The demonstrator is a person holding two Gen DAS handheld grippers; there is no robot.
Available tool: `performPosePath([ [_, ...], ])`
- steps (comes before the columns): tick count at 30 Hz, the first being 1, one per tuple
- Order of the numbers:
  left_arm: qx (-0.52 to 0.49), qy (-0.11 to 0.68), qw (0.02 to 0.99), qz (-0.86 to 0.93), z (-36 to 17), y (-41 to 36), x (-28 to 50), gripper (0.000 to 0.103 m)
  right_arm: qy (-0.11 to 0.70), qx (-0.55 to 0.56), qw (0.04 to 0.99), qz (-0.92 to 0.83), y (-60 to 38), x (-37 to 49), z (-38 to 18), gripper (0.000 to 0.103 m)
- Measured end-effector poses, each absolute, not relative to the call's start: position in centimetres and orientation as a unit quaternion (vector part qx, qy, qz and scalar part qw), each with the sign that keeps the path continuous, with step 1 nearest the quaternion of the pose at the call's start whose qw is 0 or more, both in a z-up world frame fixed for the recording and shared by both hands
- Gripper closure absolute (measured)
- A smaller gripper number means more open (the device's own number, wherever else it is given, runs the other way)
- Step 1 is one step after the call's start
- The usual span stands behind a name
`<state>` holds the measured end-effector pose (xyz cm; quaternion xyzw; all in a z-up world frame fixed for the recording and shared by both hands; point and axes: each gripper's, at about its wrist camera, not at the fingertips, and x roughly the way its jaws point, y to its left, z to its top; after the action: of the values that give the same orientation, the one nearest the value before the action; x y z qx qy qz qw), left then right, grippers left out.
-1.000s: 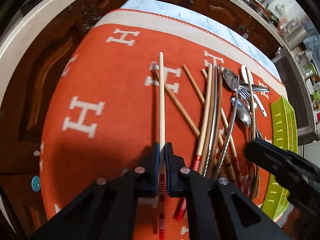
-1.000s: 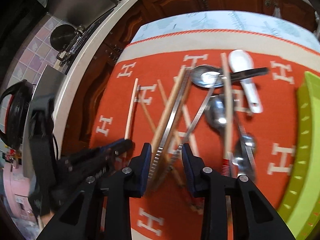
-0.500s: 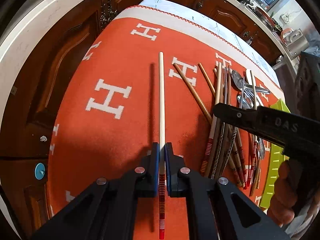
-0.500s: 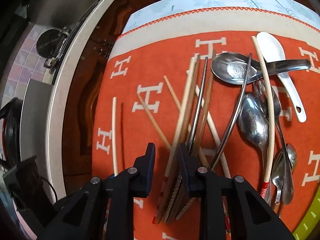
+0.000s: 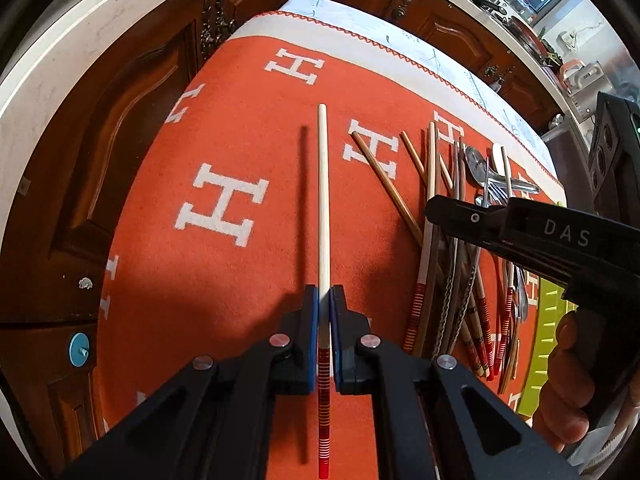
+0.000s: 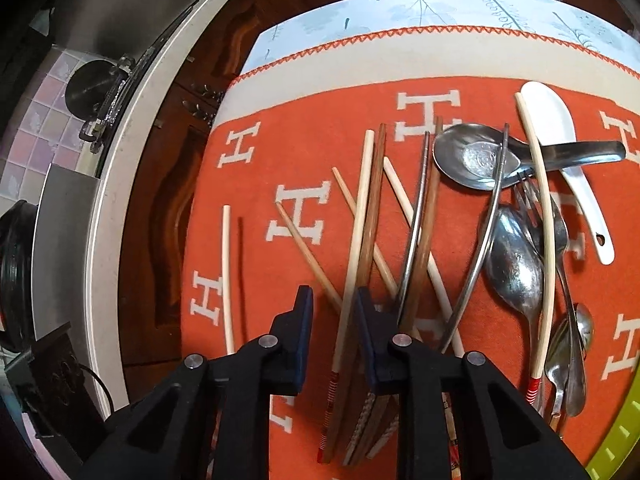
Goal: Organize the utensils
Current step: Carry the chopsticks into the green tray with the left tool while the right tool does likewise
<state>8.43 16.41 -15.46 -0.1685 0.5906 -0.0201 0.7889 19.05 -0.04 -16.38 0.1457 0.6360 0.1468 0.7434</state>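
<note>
Your left gripper [image 5: 324, 308] stays clamped on the pale chopstick [image 5: 323, 200], now carried clear of the utensil pile [image 6: 440, 240] on the tabletop. Your right gripper [image 6: 334, 304] fingers have just been narrowing around another pale chopstick [image 6: 354, 248], not yet pinching it.

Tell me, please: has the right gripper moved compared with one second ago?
Yes. The right gripper has shifted left along the utensil pile toward the pale chopstick; its jaws have just been closing, and that chopstick now lies between them.
</note>
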Motion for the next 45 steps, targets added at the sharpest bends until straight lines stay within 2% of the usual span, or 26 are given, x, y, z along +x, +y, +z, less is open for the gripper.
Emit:
performPosePath([
  [12, -0.173, 0.592, 0.787, -0.024, -15.8, 16.8, 8.7, 0.099, 0.648, 0.122, 0.740, 0.132, 1.0, 19.6, -18.1, 0.082],
  [16, -0.174, 0.592, 0.786, -0.022, -15.8, 17.1, 8.7, 0.099, 0.640, 0.114, 0.749, 0.129, 1.4, 19.8, -18.1, 0.097],
  [27, -0.180, 0.585, 0.791, -0.031, -14.1, 16.1, 8.2, 0.099, 0.624, 0.164, 0.747, 0.159, -2.7, 17.7, -13.8, 0.097],
  [35, -0.167, 0.565, 0.803, -0.091, -10.0, 11.4, 7.3, 0.100, 0.585, 0.211, 0.763, 0.177, -10.7, 12.9, -7.8, 0.097],
  [45, -0.113, 0.559, 0.795, -0.204, -6.3, -1.5, 6.8, 0.099, 0.563, 0.198, 0.796, 0.097, -24.6, 6.7, -3.8, 0.097],
])
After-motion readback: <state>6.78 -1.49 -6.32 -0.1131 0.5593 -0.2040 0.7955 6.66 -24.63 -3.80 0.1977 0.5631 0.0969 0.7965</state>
